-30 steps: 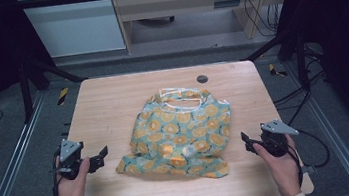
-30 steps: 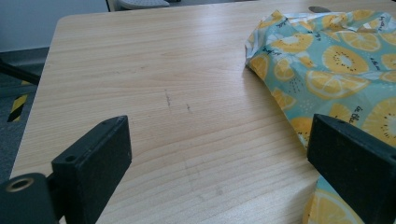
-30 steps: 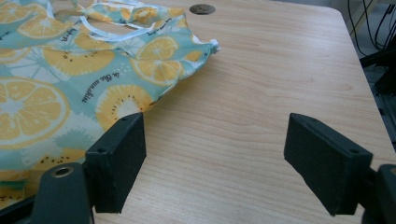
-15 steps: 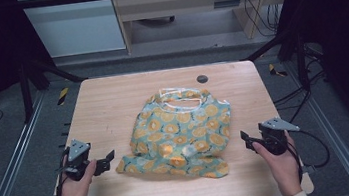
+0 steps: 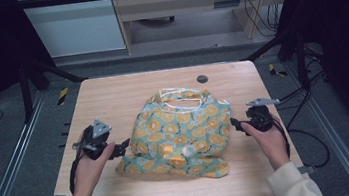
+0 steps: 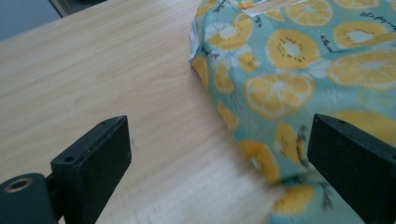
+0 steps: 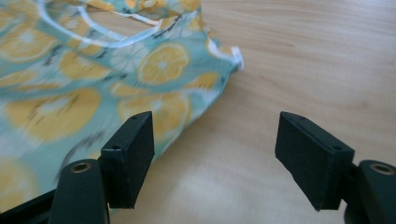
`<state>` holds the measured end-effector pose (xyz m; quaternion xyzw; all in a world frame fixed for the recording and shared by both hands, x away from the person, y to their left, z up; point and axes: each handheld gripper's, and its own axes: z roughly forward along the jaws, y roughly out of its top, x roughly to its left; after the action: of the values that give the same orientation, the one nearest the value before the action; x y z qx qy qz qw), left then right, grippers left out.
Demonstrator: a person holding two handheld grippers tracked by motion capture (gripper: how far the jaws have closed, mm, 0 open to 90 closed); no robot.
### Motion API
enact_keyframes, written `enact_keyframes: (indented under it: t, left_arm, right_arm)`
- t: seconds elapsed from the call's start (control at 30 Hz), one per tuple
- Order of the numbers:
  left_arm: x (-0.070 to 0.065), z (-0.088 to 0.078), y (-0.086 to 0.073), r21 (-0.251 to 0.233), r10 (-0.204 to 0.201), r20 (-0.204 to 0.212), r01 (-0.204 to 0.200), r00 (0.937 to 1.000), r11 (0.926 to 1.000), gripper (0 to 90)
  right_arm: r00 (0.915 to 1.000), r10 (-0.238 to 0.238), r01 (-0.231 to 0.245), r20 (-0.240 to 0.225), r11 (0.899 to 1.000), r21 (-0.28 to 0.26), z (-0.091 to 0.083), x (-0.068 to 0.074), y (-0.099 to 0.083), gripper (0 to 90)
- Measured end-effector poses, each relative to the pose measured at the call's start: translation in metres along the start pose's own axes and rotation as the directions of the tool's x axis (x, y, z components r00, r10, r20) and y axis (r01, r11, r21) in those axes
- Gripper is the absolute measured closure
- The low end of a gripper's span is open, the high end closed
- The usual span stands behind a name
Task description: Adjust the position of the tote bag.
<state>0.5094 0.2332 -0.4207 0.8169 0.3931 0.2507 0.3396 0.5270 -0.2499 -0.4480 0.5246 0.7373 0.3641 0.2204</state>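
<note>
Both grippers' fingers [image 6: 93, 154] are released beside the fruit-print bag [image 5: 181, 130]; pinching just one layer could bunch it up.

Dark script runs across the citrus-print cloth bag [image 6: 299, 70] – too small and blurred to read – nothing else lettered

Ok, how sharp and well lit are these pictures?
High view: table evenly lit, surroundings dark, slightly soft. Left gripper view: bag sharp up top, smeared at the lower edge by the jaws. Right gripper view: bag print blurred at left, sharper at its corner.
</note>
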Motion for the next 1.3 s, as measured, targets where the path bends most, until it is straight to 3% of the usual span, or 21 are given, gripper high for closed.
enact_keyframes:
  t: [0.1,0.3,0.4,0.43,0.67,0.87,1.17,1.3]
  left_arm:
    - [0.004,0.017,0.020,0.035,0.040,0.005,-0.040,0.9992,0.9986,6.1]
    - [0.011,0.044,0.038,0.061,0.026,0.039,-0.029,0.9989,0.9978,6.1]
    - [0.012,0.051,0.044,0.069,0.044,0.046,-0.047,0.9980,0.9965,6.0]
    - [0.013,0.051,0.045,0.071,0.043,0.049,-0.047,0.9978,0.9964,6.0]
    - [0.015,0.054,0.050,0.072,0.024,0.046,-0.028,0.9986,0.9970,5.8]
    - [0.012,0.047,0.045,0.072,0.026,0.038,-0.029,0.9989,0.9970,5.5]
    - [0.015,0.039,0.038,0.065,0.000,0.025,-0.002,0.9997,0.9979,5.4]
    - [0.014,0.041,0.036,0.068,-0.012,0.034,0.010,0.9994,0.9976,5.3]
  right_arm:
    - [1.0000,-0.003,0.003,0.006,0.999,0.041,0.021,-0.004,0.023,27.6]
    - [0.9999,-0.011,0.010,0.003,0.994,0.112,0.054,-0.007,0.050,26.5]
    - [0.9999,-0.011,0.012,-0.004,0.991,0.134,0.065,-0.006,0.058,24.1]
    - [1.0000,-0.001,0.001,-0.001,0.993,0.121,0.067,-0.006,0.059,24.7]
    - [0.9999,-0.002,0.004,-0.010,0.982,0.190,0.077,-0.007,0.060,18.4]
    - [0.9995,0.026,-0.022,-0.015,0.975,0.220,0.083,-0.009,0.054,21.5]
    - [0.9966,0.064,-0.049,-0.053,0.967,0.251,0.091,-0.010,0.046,36.3]
    - [0.9960,0.050,-0.030,-0.075,0.969,0.244,0.092,-0.007,0.046,61.8]
